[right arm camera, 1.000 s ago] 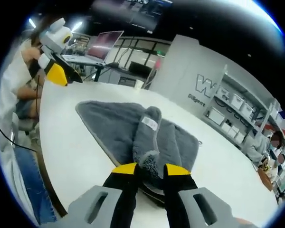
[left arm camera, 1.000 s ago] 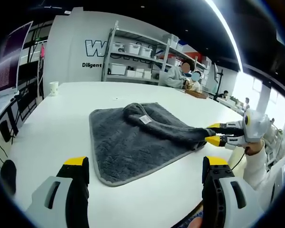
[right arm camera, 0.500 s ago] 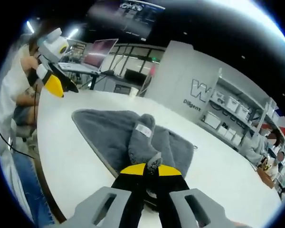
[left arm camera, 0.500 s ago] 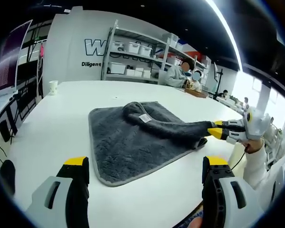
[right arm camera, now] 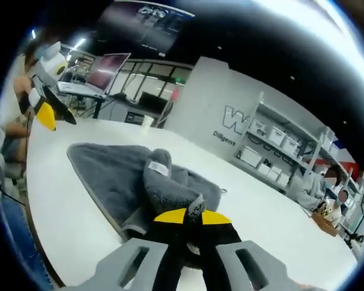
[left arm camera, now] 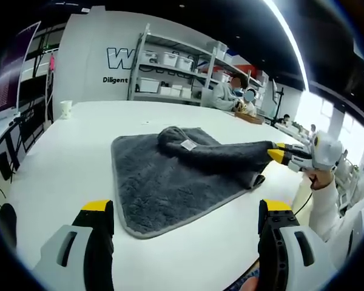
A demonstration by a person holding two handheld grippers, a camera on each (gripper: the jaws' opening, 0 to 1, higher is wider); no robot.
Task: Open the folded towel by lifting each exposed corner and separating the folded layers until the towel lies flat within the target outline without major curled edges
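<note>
In the left gripper view, the left gripper [left arm camera: 185,215] hovers above the near edge of the white table [left arm camera: 60,157], its yellow-tipped jaws spread wide with nothing between them. The grey towel [left arm camera: 155,182] lies on the table beyond the jaws, its bottom layer flat, a folded upper layer rising in a ridge with a small white label [left arm camera: 188,144] on it. That layer is drawn out to the right, where the right gripper [left arm camera: 278,153] pinches its corner clear of the table; a person's hand [left arm camera: 320,177] holds that gripper. Far behind stand shelves with white bins [left arm camera: 170,60], and a white cup [left arm camera: 66,109] sits at the far left of the table.

In the right gripper view, the right gripper [right arm camera: 191,216] has its jaws pressed together on a tuft of the towel [right arm camera: 103,167], lifted above the table [right arm camera: 54,212]. The label [right arm camera: 158,168] shows on the raised fold. At the far left the left gripper [right arm camera: 45,115] appears, blurred, probably open.
</note>
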